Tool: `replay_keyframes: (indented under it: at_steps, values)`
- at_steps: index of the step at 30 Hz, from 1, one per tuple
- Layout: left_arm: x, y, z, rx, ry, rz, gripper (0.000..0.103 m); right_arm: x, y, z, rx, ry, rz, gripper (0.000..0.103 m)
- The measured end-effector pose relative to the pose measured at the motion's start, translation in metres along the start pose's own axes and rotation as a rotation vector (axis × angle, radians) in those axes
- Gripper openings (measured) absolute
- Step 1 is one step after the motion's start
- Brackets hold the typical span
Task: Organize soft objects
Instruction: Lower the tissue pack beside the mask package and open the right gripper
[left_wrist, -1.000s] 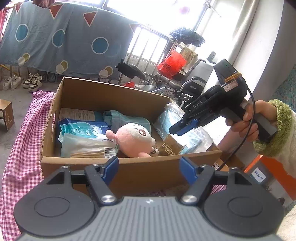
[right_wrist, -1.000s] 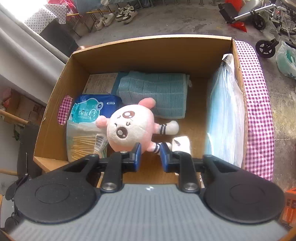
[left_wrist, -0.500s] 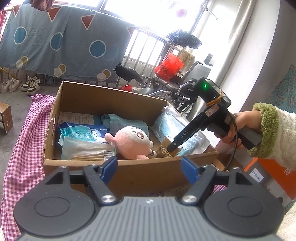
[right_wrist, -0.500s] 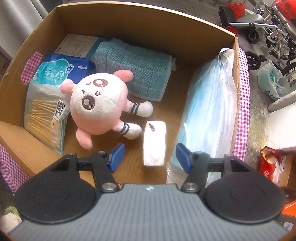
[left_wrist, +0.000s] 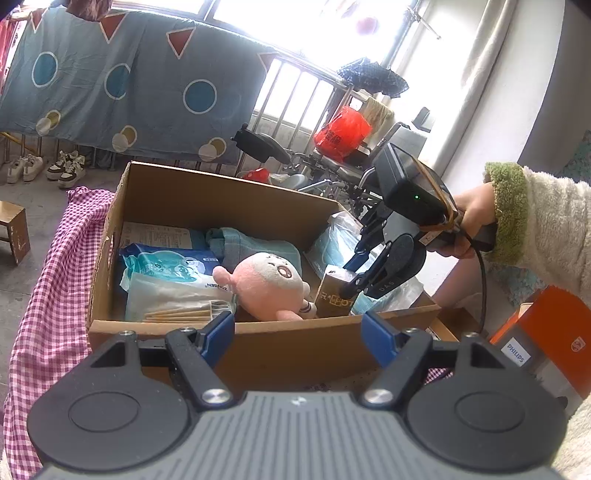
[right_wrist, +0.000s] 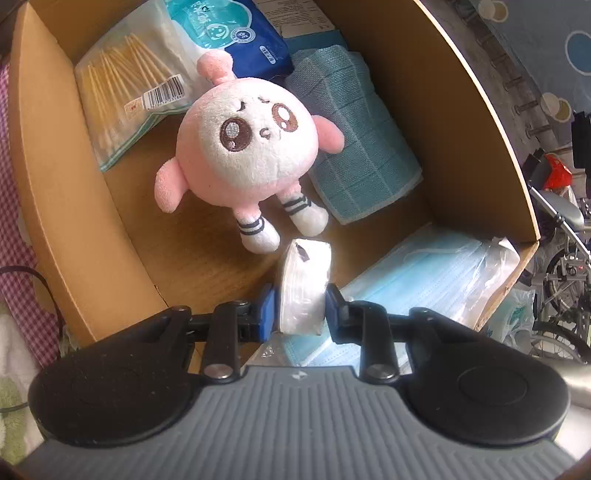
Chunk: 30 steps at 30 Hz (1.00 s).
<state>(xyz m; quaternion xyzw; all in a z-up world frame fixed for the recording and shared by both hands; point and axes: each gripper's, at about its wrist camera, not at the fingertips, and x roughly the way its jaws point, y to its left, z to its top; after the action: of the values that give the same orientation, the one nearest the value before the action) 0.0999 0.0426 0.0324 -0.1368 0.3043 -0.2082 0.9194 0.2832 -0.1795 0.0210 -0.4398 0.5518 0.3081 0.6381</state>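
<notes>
The cardboard box (right_wrist: 461, 122) was matt brown. A fuzzy pink plush toy (right_wrist: 247, 147) lay by a ribbed teal cloth towel (right_wrist: 354, 147). Glossy clear plastic wrapped the cotton swabs (right_wrist: 122, 96), the face masks (right_wrist: 436, 273) and the small tissue pack (right_wrist: 303, 291). A checked cloth (left_wrist: 48, 280) looked woven.

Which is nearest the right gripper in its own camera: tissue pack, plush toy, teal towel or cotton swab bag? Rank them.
1. Tissue pack, between the right gripper's pads.
2. Plush toy, just beyond, left.
3. Teal towel, beyond, right.
4. Cotton swab bag, far left corner.
</notes>
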Motion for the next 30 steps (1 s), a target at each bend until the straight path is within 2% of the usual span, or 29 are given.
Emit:
replay_keyframes:
  at_steps: [3,5,6,8,13,18,22,24,27,30]
  values:
    - [0.0,-0.001,0.001,0.003,-0.001,0.001,0.077,0.002,0.004,0.002,-0.138,-0.019,-0.049,0.035]
    - [-0.001,-0.002,0.001,0.008,-0.003,-0.003,0.077,0.004,0.006,0.005,-0.19,-0.02,-0.152,0.044]
    - [0.0,-0.003,0.001,0.01,-0.004,-0.004,0.077,0.003,0.003,0.006,-0.195,-0.023,-0.176,0.045]
    - [0.0,-0.004,0.0,0.011,-0.001,-0.006,0.077,-0.003,-0.005,0.007,-0.168,-0.049,-0.206,0.045]
    - [0.001,-0.005,0.0,0.007,0.002,-0.008,0.077,-0.012,-0.026,0.009,0.005,-0.124,-0.246,0.042]
    - [0.0,-0.006,0.0,0.01,0.0,-0.003,0.077,-0.004,-0.057,0.019,0.312,-0.149,-0.234,0.035]
    - [0.0,-0.007,0.0,0.01,0.005,-0.002,0.077,0.014,-0.081,0.027,0.529,-0.18,-0.154,0.032]
    - [-0.001,-0.007,-0.001,0.01,0.003,-0.001,0.077,0.025,-0.087,0.031,0.571,-0.178,-0.112,0.031]
    - [-0.002,-0.007,-0.001,0.007,-0.001,-0.005,0.077,0.05,-0.085,0.035,0.588,-0.121,-0.05,0.029]
    - [-0.001,-0.006,-0.002,-0.001,0.002,-0.007,0.078,0.06,-0.071,0.035,0.552,-0.095,-0.031,0.029]
